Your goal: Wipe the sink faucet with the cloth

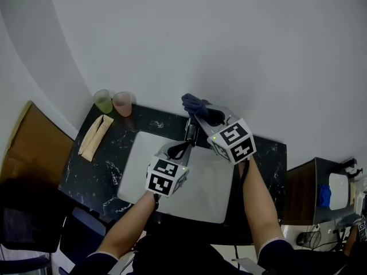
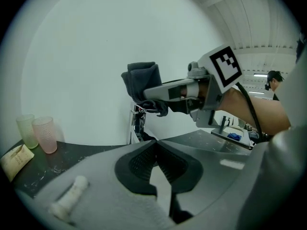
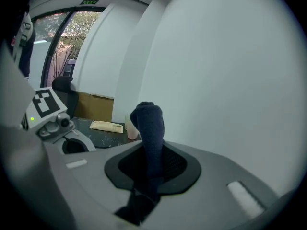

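At the upper left of the head view, a green cup (image 1: 103, 101), a pink cup (image 1: 122, 103) and a tan packet (image 1: 95, 136) are sitting on the dark counter (image 1: 86, 171), well apart from the work. In the centre, the left gripper (image 1: 182, 149) is hovering over the sink (image 1: 137, 171), jaws pressed together on nothing, just beside the faucet (image 1: 191, 132). Right of it, the right gripper (image 1: 202, 117) is pinching the dark blue cloth (image 1: 194, 102) near the faucet's top. With only a short bunch protruding, bare jaws are risking striking metal, or the cloth pulling free.
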`<state>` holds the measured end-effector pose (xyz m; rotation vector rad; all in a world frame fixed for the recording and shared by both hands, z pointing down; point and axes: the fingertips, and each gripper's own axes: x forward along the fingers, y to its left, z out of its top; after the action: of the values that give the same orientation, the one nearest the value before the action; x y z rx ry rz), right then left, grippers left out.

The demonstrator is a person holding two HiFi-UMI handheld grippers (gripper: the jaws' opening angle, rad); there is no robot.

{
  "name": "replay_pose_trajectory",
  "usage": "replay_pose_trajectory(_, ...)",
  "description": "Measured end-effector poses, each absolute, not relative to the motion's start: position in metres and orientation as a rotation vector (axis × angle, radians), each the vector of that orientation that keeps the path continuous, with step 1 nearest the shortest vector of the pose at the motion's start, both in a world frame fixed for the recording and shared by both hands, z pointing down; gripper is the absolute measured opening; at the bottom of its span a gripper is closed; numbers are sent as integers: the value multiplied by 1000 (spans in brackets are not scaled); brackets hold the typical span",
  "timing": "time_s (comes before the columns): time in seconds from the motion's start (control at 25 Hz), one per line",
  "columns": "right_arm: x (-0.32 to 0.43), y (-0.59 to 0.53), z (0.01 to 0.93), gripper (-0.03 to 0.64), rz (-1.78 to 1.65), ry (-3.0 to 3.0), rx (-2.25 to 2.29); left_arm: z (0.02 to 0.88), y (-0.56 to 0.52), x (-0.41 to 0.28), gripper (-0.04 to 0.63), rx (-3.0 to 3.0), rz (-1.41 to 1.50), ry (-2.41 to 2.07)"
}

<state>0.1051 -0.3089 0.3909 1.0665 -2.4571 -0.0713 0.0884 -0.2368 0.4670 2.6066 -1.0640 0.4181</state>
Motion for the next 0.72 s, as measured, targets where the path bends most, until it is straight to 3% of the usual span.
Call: replay_pose_trajectory(0.72,103,-233,437,67,24,-2416,1005,475,-215,78,2,2567,426,-1021)
